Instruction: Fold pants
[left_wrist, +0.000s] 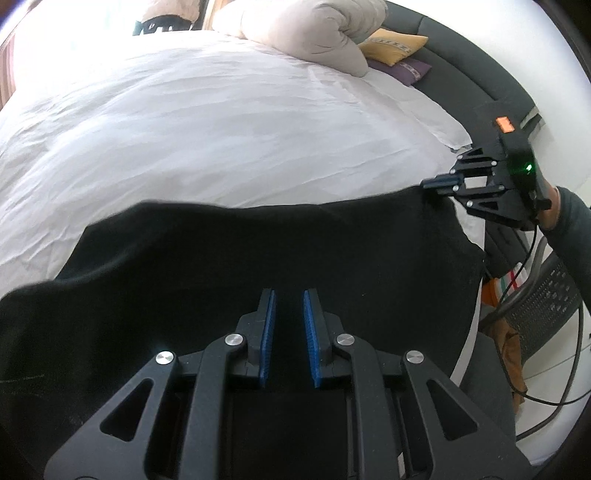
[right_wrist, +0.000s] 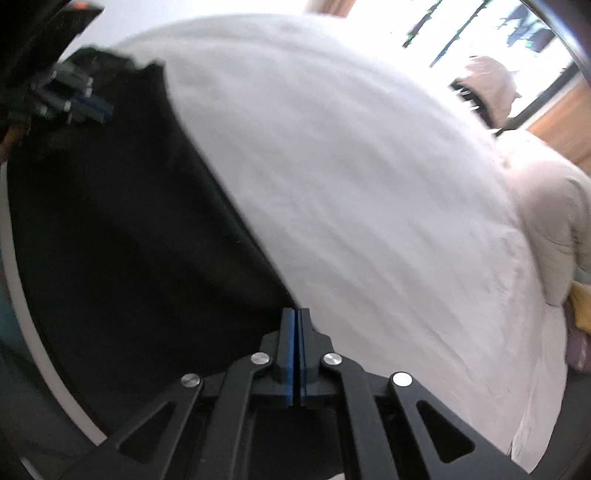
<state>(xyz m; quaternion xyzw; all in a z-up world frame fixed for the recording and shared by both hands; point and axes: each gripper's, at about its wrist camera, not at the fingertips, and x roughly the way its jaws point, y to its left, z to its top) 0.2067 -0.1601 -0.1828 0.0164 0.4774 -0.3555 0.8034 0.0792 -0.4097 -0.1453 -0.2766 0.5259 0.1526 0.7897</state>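
Observation:
Black pants (left_wrist: 258, 251) lie spread along the near edge of a white bed (left_wrist: 221, 122). My left gripper (left_wrist: 290, 295) is open, its blue pads apart, hovering just over the black cloth with nothing between them. My right gripper (left_wrist: 430, 183) shows in the left wrist view at the pants' far right corner, its pads together at the cloth's edge. In the right wrist view the right gripper (right_wrist: 295, 314) is shut, its tips at the edge of the pants (right_wrist: 129, 240); whether cloth sits between the pads is not clear. The left gripper (right_wrist: 99, 107) appears blurred at top left.
A beige duvet roll (left_wrist: 314, 29), a yellow cushion (left_wrist: 395, 44) and a purple cushion (left_wrist: 402, 68) lie at the head of the bed against a dark headboard (left_wrist: 461, 44). A mesh chair (left_wrist: 546, 306) and cables stand right of the bed. A bright window (right_wrist: 480, 29) is beyond.

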